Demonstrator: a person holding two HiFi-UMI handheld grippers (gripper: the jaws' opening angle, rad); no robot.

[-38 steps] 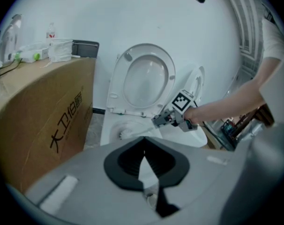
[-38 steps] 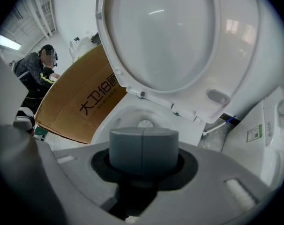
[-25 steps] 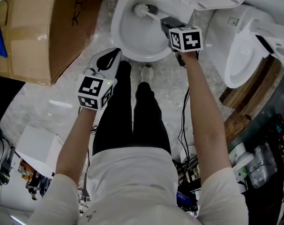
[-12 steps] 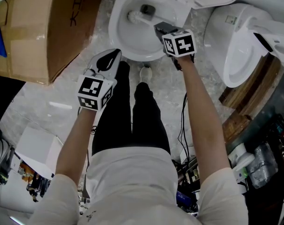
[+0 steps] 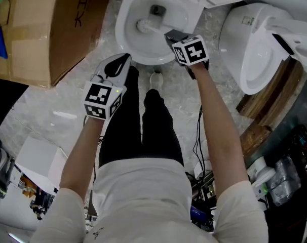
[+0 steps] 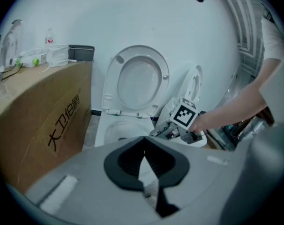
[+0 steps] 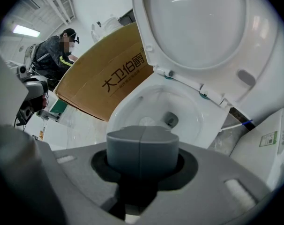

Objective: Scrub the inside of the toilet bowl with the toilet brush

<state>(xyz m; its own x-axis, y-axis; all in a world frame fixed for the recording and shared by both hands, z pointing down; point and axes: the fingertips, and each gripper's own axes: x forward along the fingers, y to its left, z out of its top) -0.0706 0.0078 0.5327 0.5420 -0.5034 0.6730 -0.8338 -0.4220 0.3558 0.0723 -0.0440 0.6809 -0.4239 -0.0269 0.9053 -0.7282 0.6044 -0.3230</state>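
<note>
Now | toilet brush [image 5: 143, 24]: upper middle of frame, bristles down inside toilet bowl [image 5: 121, 34], left of the drain | long axis: handle slants down-right to right claw [image 5: 173, 35] at bowl's right rim | right claw: clamped on handle end | left claw [image 5: 118, 64]: pinched together, empty, below bowl's front rim, farther from brush

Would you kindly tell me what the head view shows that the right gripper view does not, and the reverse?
Head view only: the left gripper, the person's legs, a second toilet, and the brush reaching from the right gripper into the bowl. Right gripper view only: another person beyond the box, and a ceiling light. Both: the bowl, the box, and the right gripper, whose tongs are shut.
</note>
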